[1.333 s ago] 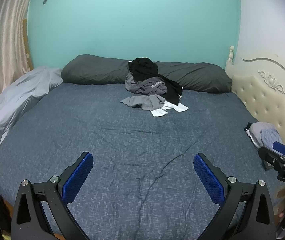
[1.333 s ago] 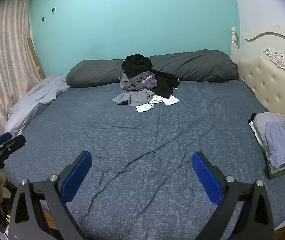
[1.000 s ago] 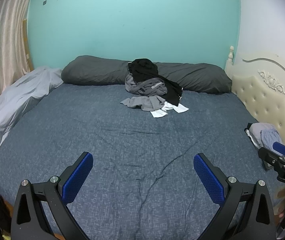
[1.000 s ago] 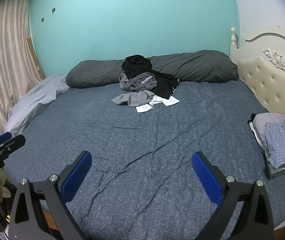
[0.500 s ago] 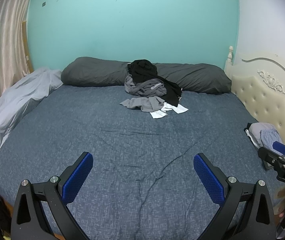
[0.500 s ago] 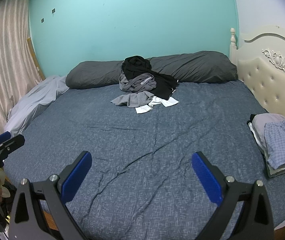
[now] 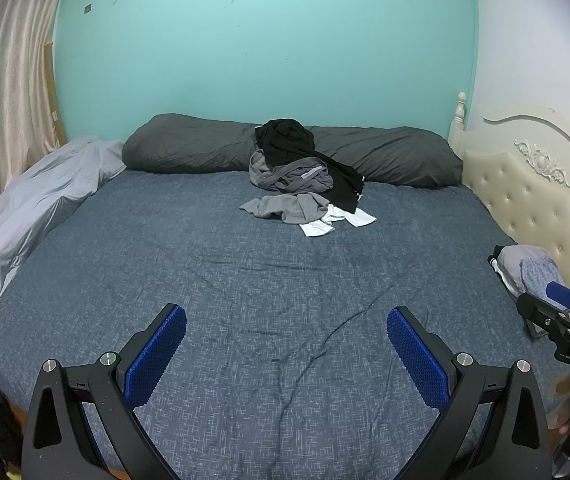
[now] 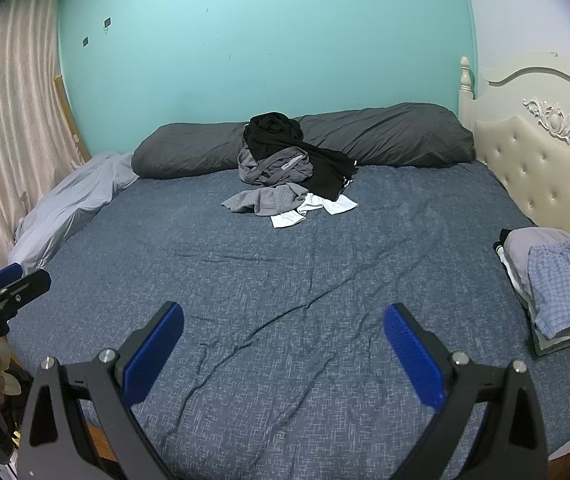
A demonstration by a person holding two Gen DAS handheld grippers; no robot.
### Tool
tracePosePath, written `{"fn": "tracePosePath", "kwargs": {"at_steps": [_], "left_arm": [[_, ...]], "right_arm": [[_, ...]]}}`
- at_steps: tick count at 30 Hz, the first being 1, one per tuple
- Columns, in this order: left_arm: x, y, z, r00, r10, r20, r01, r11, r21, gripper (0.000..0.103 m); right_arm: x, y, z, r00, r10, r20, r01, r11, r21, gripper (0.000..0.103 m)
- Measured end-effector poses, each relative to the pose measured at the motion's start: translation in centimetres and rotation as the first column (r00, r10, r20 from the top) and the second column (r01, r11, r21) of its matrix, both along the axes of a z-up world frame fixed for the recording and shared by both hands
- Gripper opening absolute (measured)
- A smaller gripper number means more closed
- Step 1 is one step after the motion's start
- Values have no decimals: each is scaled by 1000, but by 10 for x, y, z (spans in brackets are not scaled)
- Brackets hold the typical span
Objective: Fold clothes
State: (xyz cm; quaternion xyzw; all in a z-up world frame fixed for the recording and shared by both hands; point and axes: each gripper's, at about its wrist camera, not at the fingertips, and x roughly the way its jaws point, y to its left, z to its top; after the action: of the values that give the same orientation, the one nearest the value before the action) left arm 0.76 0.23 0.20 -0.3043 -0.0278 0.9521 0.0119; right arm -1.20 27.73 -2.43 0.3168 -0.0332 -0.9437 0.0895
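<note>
A heap of unfolded clothes point(image 7: 301, 176) point(image 8: 285, 172), black, grey and white, lies at the far middle of the bed against a long dark pillow. A stack of folded clothes point(image 8: 549, 284) point(image 7: 525, 272) topped by a blue checked piece sits at the bed's right edge by the headboard. My left gripper point(image 7: 285, 348) hangs open over the near part of the blue sheet, empty. My right gripper point(image 8: 285, 344) is open too, with nothing between its blue pads. Each gripper shows at the edge of the other's view.
The dark blue sheet point(image 7: 245, 264) is wrinkled between me and the heap. A long dark grey pillow point(image 8: 385, 136) lies along the turquoise wall. A pale grey quilt point(image 7: 37, 208) is bunched at the left by a curtain. A cream tufted headboard point(image 8: 545, 168) bounds the right side.
Both views have crept slightly forward and upward; the heap sits a little lower in frame. Both grippers stay open and empty.
</note>
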Motion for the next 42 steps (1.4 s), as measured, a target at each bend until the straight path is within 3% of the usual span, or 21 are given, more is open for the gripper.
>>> {"fn": "tracePosePath", "kwargs": {"at_steps": [42], "left_arm": [[-1,3,5,1000,0,4,0,1000,-4,103]], "right_arm": [[0,2,4,1000,-3,-1,3,1000,1,101]]}}
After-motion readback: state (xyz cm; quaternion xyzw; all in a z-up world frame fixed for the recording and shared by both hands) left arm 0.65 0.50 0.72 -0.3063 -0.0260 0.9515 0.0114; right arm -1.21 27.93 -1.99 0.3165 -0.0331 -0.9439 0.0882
